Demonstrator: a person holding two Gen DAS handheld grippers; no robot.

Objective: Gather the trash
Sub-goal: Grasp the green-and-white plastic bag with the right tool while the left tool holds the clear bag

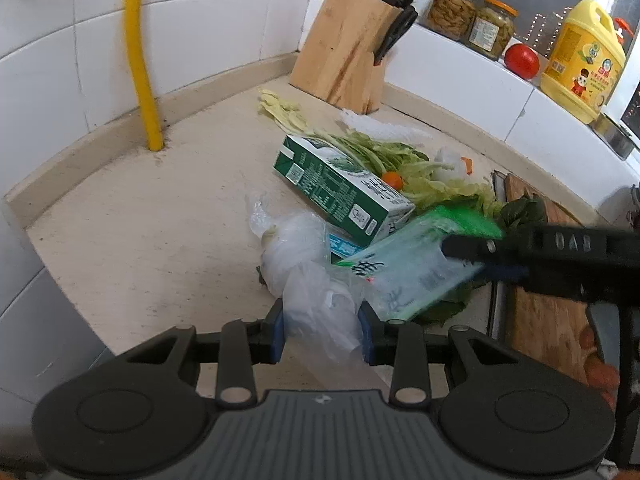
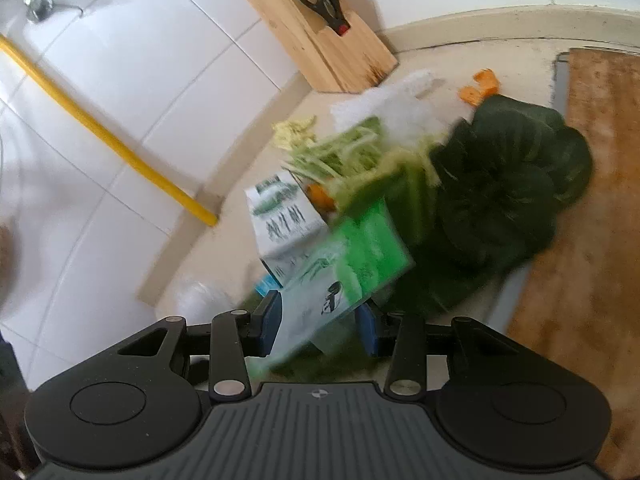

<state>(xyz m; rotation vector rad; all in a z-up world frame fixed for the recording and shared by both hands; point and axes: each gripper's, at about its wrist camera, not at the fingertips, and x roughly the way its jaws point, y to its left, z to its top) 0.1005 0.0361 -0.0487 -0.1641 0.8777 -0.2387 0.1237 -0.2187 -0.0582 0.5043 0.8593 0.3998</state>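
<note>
Trash lies heaped on the beige countertop (image 1: 132,236) near the tiled corner. My left claw (image 1: 322,330) is closed partway on a crumpled clear plastic bag (image 1: 308,276), both blue pads pressed against the film. My right claw (image 2: 320,326) has a green-and-white plastic packet (image 2: 344,276) between its pads; the left wrist view shows one finger (image 1: 468,248) lying across that packet, with the packet tilted and raised above the counter. Motion blur prevents confirming how firmly the packet is clamped, though the pads appear to bear on it. Beside the packet a green-and-white carton (image 1: 340,188) lies on its side, touching the plastic bag. Behind the carton: pale cabbage trimmings (image 1: 404,160), small orange scraps (image 1: 391,179), a white crumpled wrapper (image 1: 372,124). Dark green leaves (image 2: 504,200) rest against the edge of a wooden cutting board (image 2: 592,208). A wooden knife block (image 1: 344,56) stands near the wall, a yellow pipe (image 1: 140,52) to its left.
</note>
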